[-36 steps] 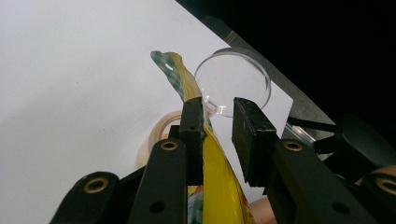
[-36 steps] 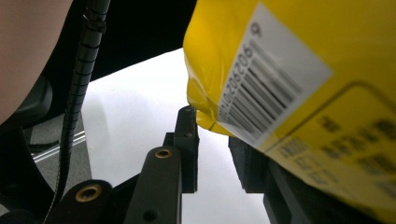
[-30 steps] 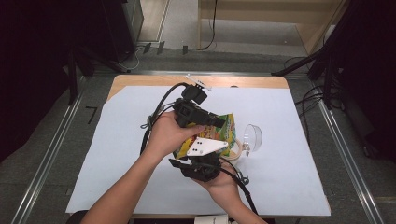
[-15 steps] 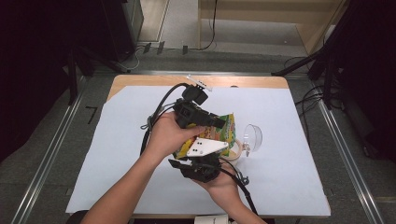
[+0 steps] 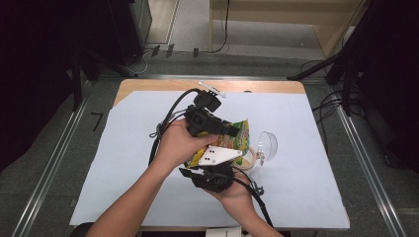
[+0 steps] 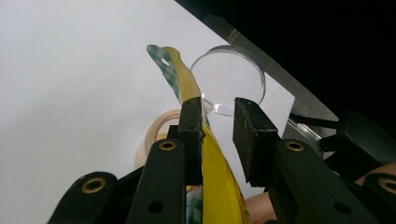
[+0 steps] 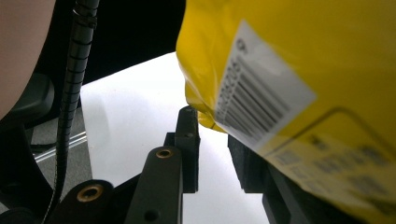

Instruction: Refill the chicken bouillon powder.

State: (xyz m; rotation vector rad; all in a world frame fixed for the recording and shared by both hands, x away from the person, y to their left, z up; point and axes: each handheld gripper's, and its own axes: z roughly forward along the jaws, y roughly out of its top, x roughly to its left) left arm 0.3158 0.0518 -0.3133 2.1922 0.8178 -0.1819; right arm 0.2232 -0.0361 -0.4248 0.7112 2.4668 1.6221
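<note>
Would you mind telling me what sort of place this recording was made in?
Probably a lab or recording workspace: a table covered with white paper stands inside metal floor rails, with cables trailing over the grey floor.

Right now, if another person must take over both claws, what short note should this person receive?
Left claw: jaws open; the yellow snack bag passes between them and lies against the left jaw, not pinched.
Right claw: a gap shows between its jaws; the bag's corner hangs just above them, and it is unclear whether it is gripped.
Things: in the high view the bag is held up between both claws, above the white sheet. A roll of tape and a clear round lid lie on the sheet beside it.
Done: bag lifted.
Left: probably get a firm grip on the bag before moving it.
</note>
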